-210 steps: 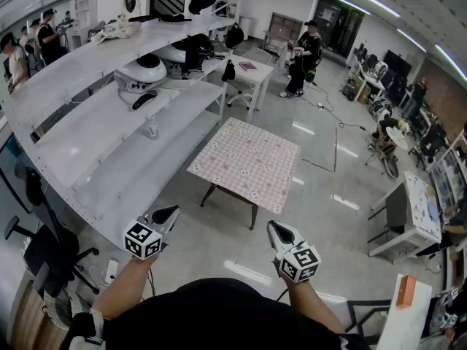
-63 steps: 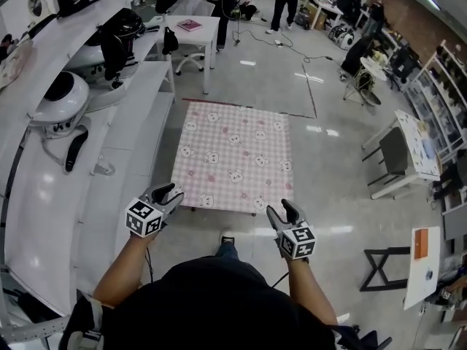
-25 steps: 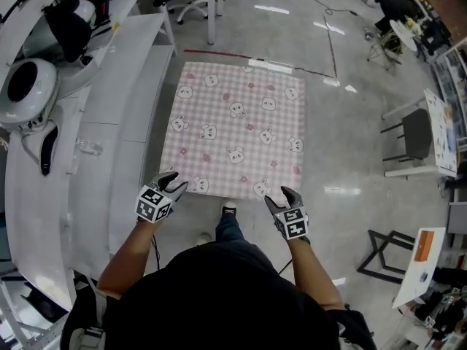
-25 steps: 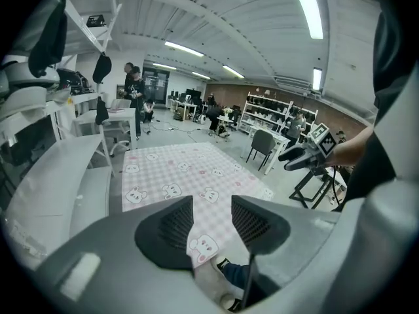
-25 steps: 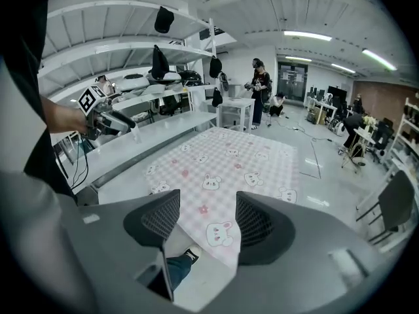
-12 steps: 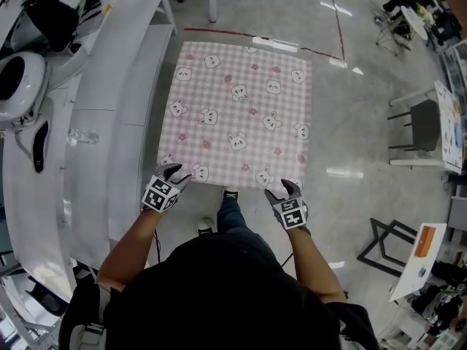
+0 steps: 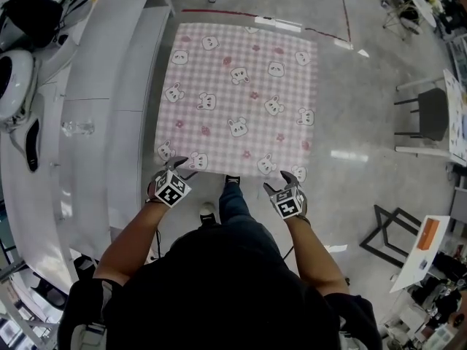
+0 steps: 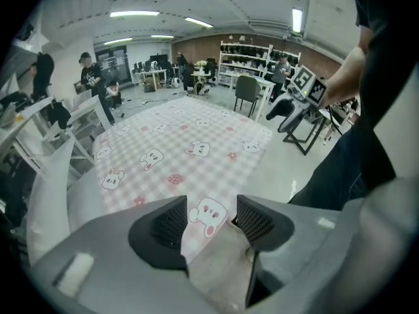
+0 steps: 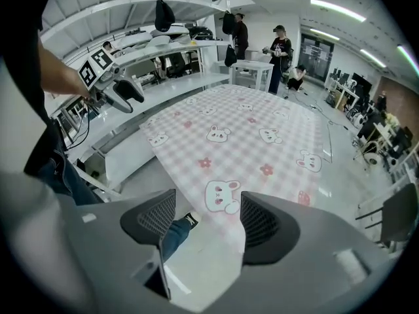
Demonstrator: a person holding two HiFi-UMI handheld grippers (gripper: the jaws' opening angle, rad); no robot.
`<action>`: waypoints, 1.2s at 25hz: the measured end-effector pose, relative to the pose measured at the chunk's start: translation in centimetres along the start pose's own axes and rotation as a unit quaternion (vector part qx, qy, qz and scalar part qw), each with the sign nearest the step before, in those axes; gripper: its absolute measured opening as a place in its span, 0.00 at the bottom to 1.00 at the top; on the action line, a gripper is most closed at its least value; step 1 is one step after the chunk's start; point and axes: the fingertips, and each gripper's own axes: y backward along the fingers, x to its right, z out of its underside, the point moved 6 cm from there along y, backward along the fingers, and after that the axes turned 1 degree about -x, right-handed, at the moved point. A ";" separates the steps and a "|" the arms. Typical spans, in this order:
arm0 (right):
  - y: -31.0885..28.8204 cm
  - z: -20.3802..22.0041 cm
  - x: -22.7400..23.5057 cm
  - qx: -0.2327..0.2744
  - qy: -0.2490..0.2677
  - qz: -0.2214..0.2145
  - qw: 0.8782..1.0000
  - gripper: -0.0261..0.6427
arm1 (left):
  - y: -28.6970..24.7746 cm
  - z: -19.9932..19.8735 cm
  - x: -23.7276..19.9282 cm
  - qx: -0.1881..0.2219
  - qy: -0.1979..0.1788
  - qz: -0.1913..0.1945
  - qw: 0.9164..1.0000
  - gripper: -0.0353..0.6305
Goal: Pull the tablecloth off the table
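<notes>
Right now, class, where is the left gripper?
In the head view, the left gripper is lower left, at the tablecloth's near left corner beside the white bench; its fingers stand apart around its edge.

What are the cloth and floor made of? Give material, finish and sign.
Cloth: probably thin fabric or soft vinyl, matte; its pink-check edge hangs limp. Floor: likely polished concrete or epoxy, glossy; lights mirror in it.
</notes>
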 end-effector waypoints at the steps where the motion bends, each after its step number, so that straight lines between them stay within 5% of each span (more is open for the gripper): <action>1: -0.3 0.2 -0.1 -0.004 0.006 -0.001 1.000 0.53 | -0.4 0.2 0.2 -0.009 -0.009 0.000 1.000 0.41; 8: -3.1 1.2 -0.7 -0.036 0.058 -0.004 0.998 0.55 | -3.7 2.4 0.9 -0.064 -0.077 -0.002 0.995 0.44; 13: -5.1 2.7 -1.0 -0.077 0.137 0.008 0.988 0.58 | -6.2 3.7 2.1 -0.108 -0.144 0.004 0.984 0.46; 19: -7.0 3.4 -1.4 -0.090 0.174 0.012 0.981 0.63 | -9.0 6.1 1.4 -0.171 -0.201 -0.024 0.964 0.48; 30: -9.6 3.6 -1.1 -0.124 0.223 0.034 0.966 0.73 | -13.2 8.0 0.7 -0.191 -0.263 -0.065 0.943 0.62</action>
